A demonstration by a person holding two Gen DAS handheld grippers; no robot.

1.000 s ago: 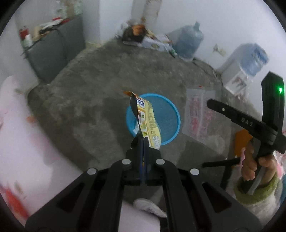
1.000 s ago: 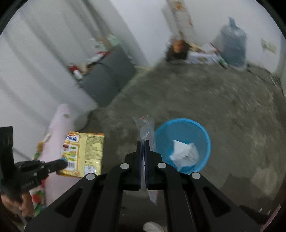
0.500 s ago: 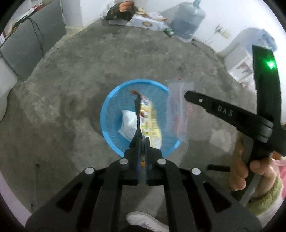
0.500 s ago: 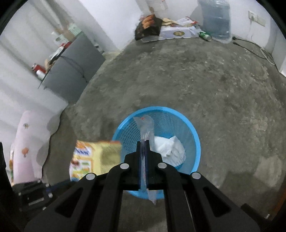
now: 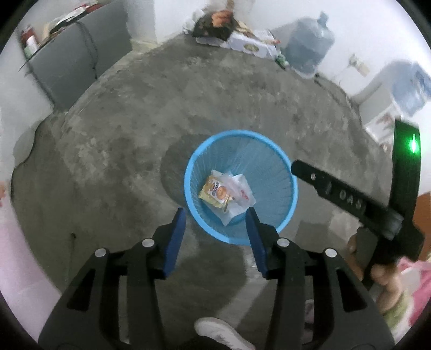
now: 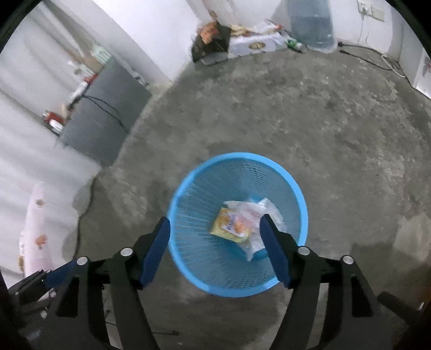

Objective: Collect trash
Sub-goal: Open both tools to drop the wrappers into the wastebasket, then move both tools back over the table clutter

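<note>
A round blue mesh basket (image 5: 292, 193) (image 6: 186, 258) stands on the concrete floor. At its bottom lie a yellow noodle packet (image 5: 214, 191) (image 6: 229, 226), a clear plastic wrapper (image 5: 242, 191) (image 6: 252, 214) and crumpled white paper. My left gripper (image 5: 215, 215) hangs over the basket's near rim, its jaws opening with nothing between them. My right gripper (image 6: 215, 223) is above the basket too, jaws opening and empty; its body (image 5: 350, 199) shows at the right of the left wrist view, held by a hand (image 5: 382, 280).
A grey cabinet (image 5: 67, 67) (image 6: 105, 118) stands at the left wall. A pile of bags and boxes (image 5: 231, 35) (image 6: 242, 40) and a large water bottle (image 5: 307, 51) (image 6: 312, 24) line the far wall. A white shoe (image 5: 223, 333) is at the bottom edge. A cable (image 6: 371, 58) runs along the right.
Both grippers sank toward the basket and went from shut to open. The yellow packet and the clear wrapper left the jaws and now lie inside the basket.
</note>
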